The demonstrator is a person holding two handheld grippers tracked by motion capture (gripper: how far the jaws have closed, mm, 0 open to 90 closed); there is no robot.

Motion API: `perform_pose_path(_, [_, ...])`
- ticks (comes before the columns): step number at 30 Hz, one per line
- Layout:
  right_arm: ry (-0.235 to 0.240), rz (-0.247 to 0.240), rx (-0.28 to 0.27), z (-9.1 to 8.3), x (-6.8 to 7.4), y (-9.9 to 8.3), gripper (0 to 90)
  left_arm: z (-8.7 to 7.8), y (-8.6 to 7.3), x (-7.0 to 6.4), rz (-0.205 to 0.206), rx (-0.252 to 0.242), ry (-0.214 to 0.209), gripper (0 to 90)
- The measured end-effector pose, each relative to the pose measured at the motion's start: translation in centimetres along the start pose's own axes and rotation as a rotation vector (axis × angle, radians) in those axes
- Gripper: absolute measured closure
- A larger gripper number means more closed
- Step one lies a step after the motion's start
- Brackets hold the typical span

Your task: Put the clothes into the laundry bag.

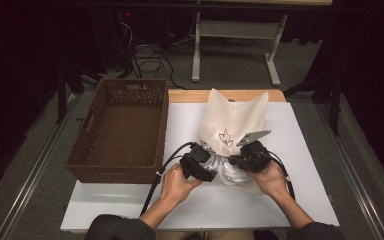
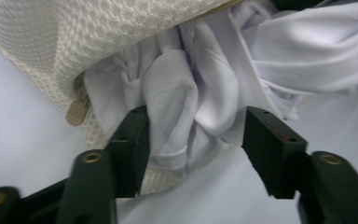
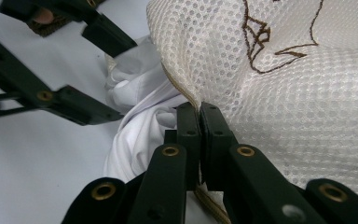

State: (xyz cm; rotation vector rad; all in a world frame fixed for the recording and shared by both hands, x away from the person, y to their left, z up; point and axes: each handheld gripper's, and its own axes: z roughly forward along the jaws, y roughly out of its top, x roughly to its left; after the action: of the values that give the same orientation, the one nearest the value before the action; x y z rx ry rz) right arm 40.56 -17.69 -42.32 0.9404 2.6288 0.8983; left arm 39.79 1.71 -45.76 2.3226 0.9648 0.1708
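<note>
From above the person's side we look forward and down on the whole white worktop point(image 1: 290, 200), from well back. In the left gripper view we sit very close, facing along the jaws into crumpled white cloth point(image 2: 186, 93) at the mouth of the cream mesh bag point(image 2: 74, 32). The right gripper view, equally near, shares that cloth and bag and shows the left gripper point(image 3: 100, 77).

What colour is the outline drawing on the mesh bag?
Dark brown, on the cream mesh bag; the right gripper view shows it best.
</note>
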Motion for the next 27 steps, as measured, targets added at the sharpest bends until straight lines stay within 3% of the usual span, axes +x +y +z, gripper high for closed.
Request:
perform_pose_path(3, [-0.003,-0.004,-0.003,-0.2,0.0,0.0,88.7,0.3,0.3,0.4,-0.016,-0.016,-0.073,70.5])
perform_pose_path(5, [0.006,0.004,-0.011,-0.3,0.0,0.0,88.7,0.1,0.6,-0.1,0.023,-0.030,-0.076,81.8])
perform_pose_path(8, [0.013,-0.005,-0.033,-0.5,0.2,0.2,89.0,-0.2,1.3,-1.1,0.057,-0.047,-0.088,85.2])
perform_pose_path(11, [0.007,-0.030,-0.046,-1.2,0.7,0.5,89.0,0.0,2.3,-1.1,0.044,-0.058,-0.086,85.7])
perform_pose_path(15, [0.017,-0.039,-0.049,-2.0,1.1,0.4,89.1,1.3,3.1,0.3,-0.031,-0.071,-0.076,85.8])
perform_pose_path(18, [0.026,-0.052,-0.021,-2.0,1.3,0.1,89.1,2.6,3.4,1.2,-0.096,-0.079,-0.054,85.6])
perform_pose_path(21, [0.046,-0.029,0.000,-1.5,0.8,-0.3,89.1,3.0,3.4,1.2,-0.084,-0.064,-0.015,81.0])
perform_pose_path(27, [0.026,-0.002,-0.008,-0.9,0.4,-0.6,88.5,1.4,2.4,1.0,-0.025,-0.036,0.068,57.4])
